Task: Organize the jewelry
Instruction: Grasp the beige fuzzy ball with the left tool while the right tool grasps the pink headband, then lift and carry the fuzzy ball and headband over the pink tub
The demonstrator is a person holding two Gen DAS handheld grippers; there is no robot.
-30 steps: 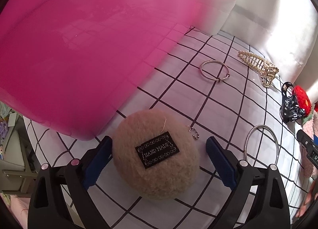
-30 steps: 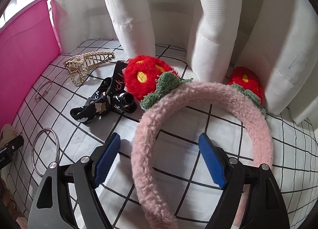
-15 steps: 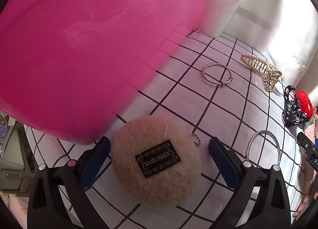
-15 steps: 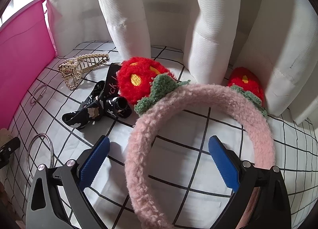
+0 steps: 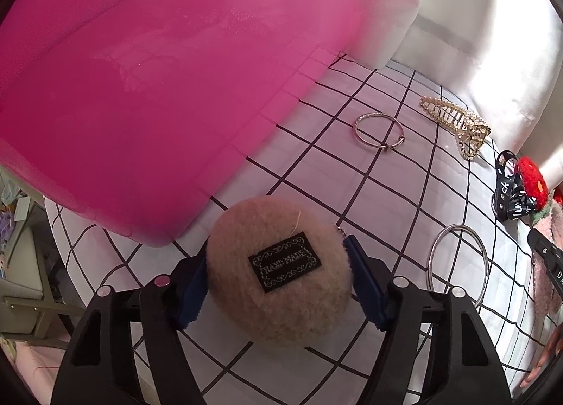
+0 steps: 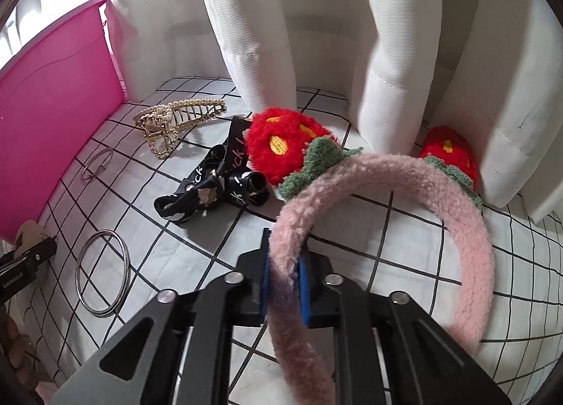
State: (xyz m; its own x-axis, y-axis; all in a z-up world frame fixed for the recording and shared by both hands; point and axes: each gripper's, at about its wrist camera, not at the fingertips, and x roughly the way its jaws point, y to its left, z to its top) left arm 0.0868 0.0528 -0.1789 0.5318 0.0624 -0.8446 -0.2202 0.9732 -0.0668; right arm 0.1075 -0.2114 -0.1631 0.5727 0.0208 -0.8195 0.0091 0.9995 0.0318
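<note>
My left gripper [image 5: 278,278] is shut on a beige fuzzy pom-pom [image 5: 278,278] with a black "hand made" label, right beside the pink box [image 5: 158,88]. My right gripper [image 6: 285,282] is shut on the left arm of a pink fuzzy headband [image 6: 471,239] with two red strawberry ears [image 6: 281,145]. The headband looks lifted at my end. The pom-pom and left gripper show at the left edge of the right wrist view [image 6: 28,239].
On the white grid cloth [image 5: 387,201] lie a thin gold bangle [image 5: 378,130], a pearl claw clip [image 5: 454,120], a black printed bow [image 6: 214,190] and a large silver bangle [image 6: 102,275]. White curtain folds [image 6: 397,53] stand behind.
Both grippers have closed: the left on the pom-pom, the right on the headband's arm. The right moved in toward the headband.
</note>
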